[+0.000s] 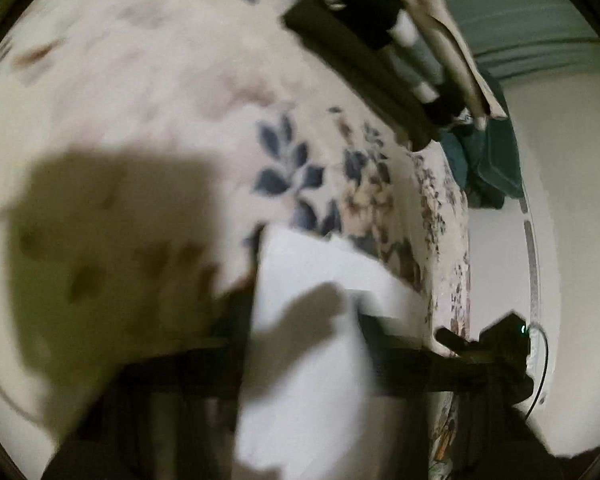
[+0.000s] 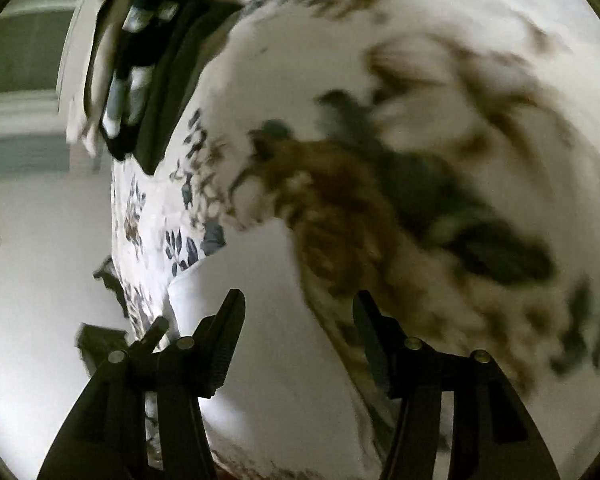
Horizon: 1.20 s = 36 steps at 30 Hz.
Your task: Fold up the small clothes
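Note:
A small white garment (image 1: 300, 352) lies on the floral bedsheet (image 1: 160, 92), near the bed's edge. In the blurred left wrist view it rises between the dark fingers of my left gripper (image 1: 304, 320), which is shut on it, and it hides the fingertips. In the right wrist view the same white garment (image 2: 268, 380) spreads under my right gripper (image 2: 300, 312). Its fingers (image 2: 232, 320) stand apart above the cloth and do not press it. The right gripper's body (image 1: 500, 344) shows low at the right of the left wrist view.
A black object with white and grey cylinders (image 1: 364, 28) (image 2: 140, 64) lies at the bed's far edge with pale cloth beside it. A teal cloth heap (image 1: 488, 160) sits by that edge. Pale floor (image 1: 540, 240) (image 2: 40, 240) runs alongside the bed.

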Each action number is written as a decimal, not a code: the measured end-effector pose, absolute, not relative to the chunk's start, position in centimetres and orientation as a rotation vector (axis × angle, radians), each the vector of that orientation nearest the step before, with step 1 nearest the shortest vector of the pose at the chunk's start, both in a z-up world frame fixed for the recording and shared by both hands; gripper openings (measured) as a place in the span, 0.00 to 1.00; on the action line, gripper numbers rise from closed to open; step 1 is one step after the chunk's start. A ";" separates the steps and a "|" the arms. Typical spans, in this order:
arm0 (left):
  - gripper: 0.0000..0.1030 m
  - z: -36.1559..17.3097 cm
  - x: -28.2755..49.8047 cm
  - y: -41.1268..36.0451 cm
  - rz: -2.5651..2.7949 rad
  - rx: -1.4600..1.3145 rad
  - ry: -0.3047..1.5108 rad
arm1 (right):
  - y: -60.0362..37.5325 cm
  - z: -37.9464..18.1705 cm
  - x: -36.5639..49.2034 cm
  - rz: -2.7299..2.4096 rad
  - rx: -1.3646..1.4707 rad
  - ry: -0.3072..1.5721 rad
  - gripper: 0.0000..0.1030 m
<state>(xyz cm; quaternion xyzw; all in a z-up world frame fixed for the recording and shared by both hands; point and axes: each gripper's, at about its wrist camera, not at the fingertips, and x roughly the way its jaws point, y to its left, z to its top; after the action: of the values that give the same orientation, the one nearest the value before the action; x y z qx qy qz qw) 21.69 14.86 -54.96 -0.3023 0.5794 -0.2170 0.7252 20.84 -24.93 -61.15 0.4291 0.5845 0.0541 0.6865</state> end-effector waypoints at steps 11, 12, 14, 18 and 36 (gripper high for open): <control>0.03 -52.7 23.1 15.9 -0.423 -0.700 1.181 | -24.8 -59.4 20.8 0.030 0.908 1.231 0.02; 0.03 -52.9 23.5 15.8 -0.417 -0.704 1.184 | -25.0 -59.3 20.9 0.032 0.921 1.224 0.02; 0.03 -53.3 24.0 15.7 -0.411 -0.695 1.188 | -25.2 -59.3 21.3 0.025 0.916 1.216 0.02; 0.03 -54.5 24.9 15.5 -0.404 -0.673 1.229 | -24.5 -60.5 22.6 0.008 0.852 1.267 0.02; 0.71 -58.4 19.4 15.3 -0.680 -0.957 1.411 | -23.3 -68.2 17.1 0.411 1.245 1.519 0.71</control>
<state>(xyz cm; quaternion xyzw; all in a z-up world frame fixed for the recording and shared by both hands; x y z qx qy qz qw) 19.35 15.30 -58.37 -0.4140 0.6104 -0.2944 0.6077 17.09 -23.33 -68.24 0.5233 0.6382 0.1727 0.5377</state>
